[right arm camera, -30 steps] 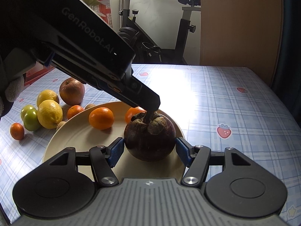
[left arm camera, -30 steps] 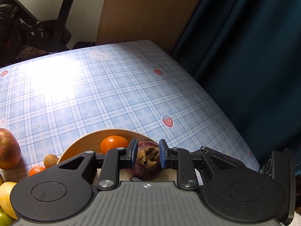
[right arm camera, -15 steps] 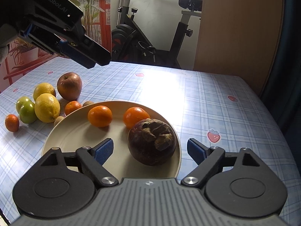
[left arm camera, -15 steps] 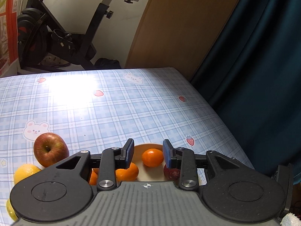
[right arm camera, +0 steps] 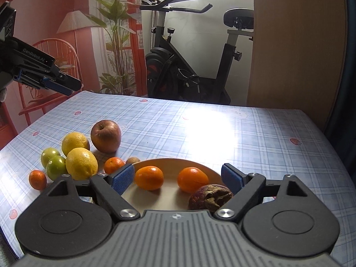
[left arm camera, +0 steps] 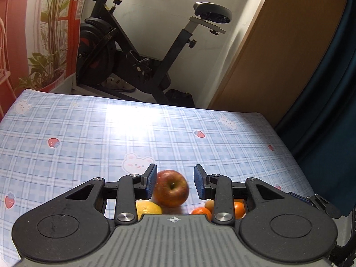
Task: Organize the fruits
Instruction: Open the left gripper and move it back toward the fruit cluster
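The left gripper [left arm camera: 174, 181] is seen held above the table [left arm camera: 89, 138], its jaws having just been opening and now parted, with nothing pinched; the red apple [left arm camera: 171, 188] is framed below the gap, on the cloth beside a lemon [left arm camera: 148, 208]. The right gripper [right arm camera: 178, 178] is spread wide and empty over the plate [right arm camera: 164, 198], where the mangosteen [right arm camera: 209, 197] is set near the rim beside two tangerines [right arm camera: 149, 177]. Green fruits [right arm camera: 55, 165] and small tangerines are left on the cloth beside the plate
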